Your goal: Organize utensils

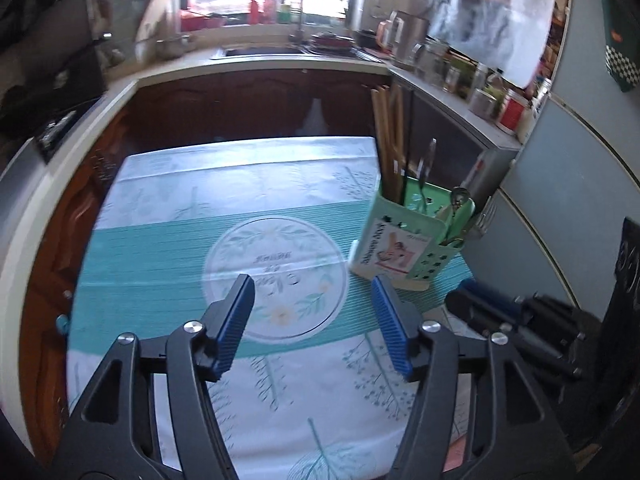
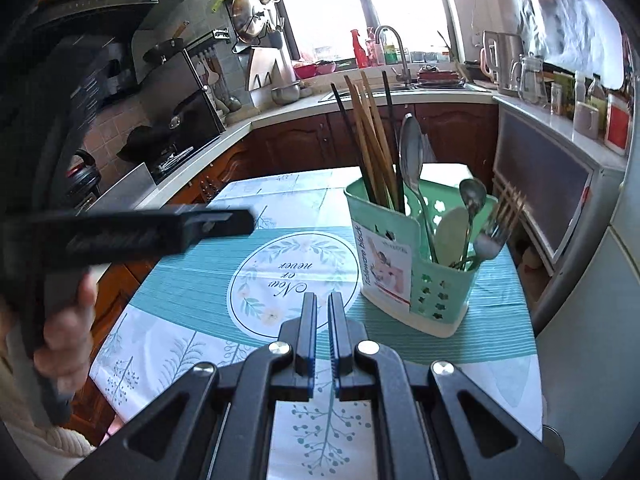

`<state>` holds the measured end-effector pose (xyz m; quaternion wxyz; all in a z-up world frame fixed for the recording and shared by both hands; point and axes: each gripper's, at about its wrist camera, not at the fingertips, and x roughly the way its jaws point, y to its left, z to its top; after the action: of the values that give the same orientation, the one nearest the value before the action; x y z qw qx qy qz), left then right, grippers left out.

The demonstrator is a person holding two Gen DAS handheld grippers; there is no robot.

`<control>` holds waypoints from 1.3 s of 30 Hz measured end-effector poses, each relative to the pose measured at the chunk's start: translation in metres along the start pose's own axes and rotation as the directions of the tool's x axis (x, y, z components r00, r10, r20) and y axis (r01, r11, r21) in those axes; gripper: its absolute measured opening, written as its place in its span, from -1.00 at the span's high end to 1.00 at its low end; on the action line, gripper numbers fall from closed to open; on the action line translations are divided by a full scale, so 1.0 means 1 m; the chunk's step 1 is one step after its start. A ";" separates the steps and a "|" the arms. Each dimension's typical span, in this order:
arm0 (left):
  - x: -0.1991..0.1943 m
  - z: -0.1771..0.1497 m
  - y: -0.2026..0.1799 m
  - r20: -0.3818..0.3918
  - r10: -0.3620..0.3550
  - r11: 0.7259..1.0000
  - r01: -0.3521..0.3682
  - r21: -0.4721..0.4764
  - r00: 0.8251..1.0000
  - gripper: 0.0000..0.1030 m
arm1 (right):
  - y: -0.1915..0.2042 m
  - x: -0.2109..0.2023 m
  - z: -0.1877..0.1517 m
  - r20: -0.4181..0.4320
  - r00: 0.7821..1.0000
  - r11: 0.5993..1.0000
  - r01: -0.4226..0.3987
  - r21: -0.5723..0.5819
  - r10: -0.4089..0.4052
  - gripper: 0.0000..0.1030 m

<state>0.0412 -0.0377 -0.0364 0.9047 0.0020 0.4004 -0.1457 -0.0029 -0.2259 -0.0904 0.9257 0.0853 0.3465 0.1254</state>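
1. Over the table, seen from the left wrist, the left gripper hangs with its fingers wide apart and nothing between them. The green holder stands just ahead and to the right on the tablecloth, with chopsticks, spoons and a fork already upright in it. No loose utensil shows on the cloth, so the sorting looks done or nearly so.
2. Risk here: the holder sits near the table's right edge, and its tall load makes it top-heavy. A sideways sweep of the open right finger could clip it and tip it over.
3. From the right wrist, the right gripper has its fingers nearly together, a thin gap left, gripping nothing. The holder stands close ahead to the right.
4. Risk here: the chopsticks and the tall spoon lean out well above the rim. Lifting or swinging past them could catch a handle and drag the holder.
5. The left gripper crosses this view close by, so the two tools could knock together.
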 end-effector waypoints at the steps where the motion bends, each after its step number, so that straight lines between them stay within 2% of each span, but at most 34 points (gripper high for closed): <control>1: -0.007 -0.002 0.002 0.006 0.012 1.000 -0.012 -0.015 1.000 -0.22 | 0.003 -0.003 0.002 0.001 1.000 1.000 0.002 -0.001 -0.002 0.89; 3: -0.022 -0.008 0.007 0.018 0.056 0.998 -0.055 -0.038 0.998 -0.37 | 0.011 -0.009 0.007 0.009 1.000 1.000 0.002 -0.003 -0.002 0.83; 4: -0.027 -0.008 0.007 0.025 0.073 0.997 -0.072 -0.038 0.997 -0.40 | 0.014 -0.012 0.009 0.011 1.000 1.000 0.001 -0.004 -0.001 0.69; 6: -0.041 -0.013 0.009 0.053 0.124 0.992 -0.122 -0.040 0.991 -0.46 | 0.018 -0.021 0.015 0.022 1.000 1.000 0.001 0.007 -0.001 0.54; 8: -0.052 -0.017 0.010 0.075 0.165 0.986 -0.163 -0.043 0.983 -0.55 | 0.023 -0.029 0.022 0.031 1.000 1.000 -0.006 0.026 0.005 0.51; 15: -0.083 -0.030 0.021 0.109 0.184 0.981 -0.176 -0.083 0.977 -0.62 | 0.043 -0.054 0.033 0.064 0.998 0.997 0.001 0.074 -0.006 0.26; 20: -0.092 -0.035 0.029 0.096 0.184 0.979 -0.174 -0.108 0.978 -0.62 | 0.061 -0.061 0.027 0.092 0.995 0.999 0.028 0.038 -0.032 0.24; 24: -0.096 -0.038 0.036 0.090 0.175 0.979 -0.164 -0.125 0.980 -0.62 | 0.070 -0.061 0.023 0.083 0.996 0.999 0.041 0.022 -0.042 0.23; 39: -0.098 -0.038 0.035 0.089 0.169 0.982 -0.160 -0.101 0.982 -0.62 | 0.083 -0.060 0.017 0.079 0.994 0.997 0.070 0.015 -0.071 0.22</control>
<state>-0.0391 0.0258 0.0047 0.9311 -0.0141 0.3608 -0.0516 -0.0499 -0.1657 -0.0203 0.9420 0.0837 0.3131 0.0872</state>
